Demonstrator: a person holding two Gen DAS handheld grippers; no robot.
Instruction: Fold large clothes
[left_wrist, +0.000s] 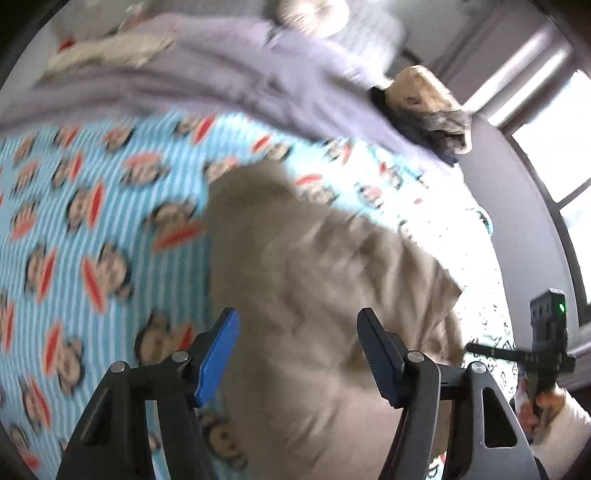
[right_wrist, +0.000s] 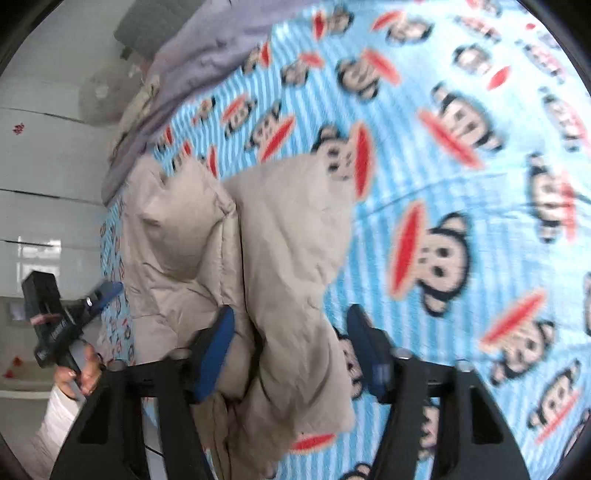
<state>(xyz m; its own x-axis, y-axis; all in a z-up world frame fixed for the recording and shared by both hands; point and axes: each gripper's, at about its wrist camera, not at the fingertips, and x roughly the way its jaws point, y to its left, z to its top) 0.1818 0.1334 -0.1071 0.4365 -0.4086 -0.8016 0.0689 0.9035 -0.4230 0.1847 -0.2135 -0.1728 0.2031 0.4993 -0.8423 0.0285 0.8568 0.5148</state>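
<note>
A beige padded jacket (left_wrist: 314, 280) lies bunched and partly folded on a bed with a blue striped monkey-print sheet (left_wrist: 92, 221). My left gripper (left_wrist: 297, 354) is open just above the jacket, a finger on each side of it. In the right wrist view the same jacket (right_wrist: 236, 254) lies in two puffy folds. My right gripper (right_wrist: 291, 347) is open over its near end, and the cloth lies loose between the fingers. Each gripper shows in the other's view, the right one (left_wrist: 546, 339) at the bed's right and the left one (right_wrist: 62, 321) at its left.
A lilac quilt (left_wrist: 221, 74) lies rumpled along the far side of the bed, also in the right wrist view (right_wrist: 192, 62). Another beige and dark bundle of clothes (left_wrist: 424, 107) sits at its end. A window (left_wrist: 554, 147) is on the right, white cupboards (right_wrist: 44, 166) on the left.
</note>
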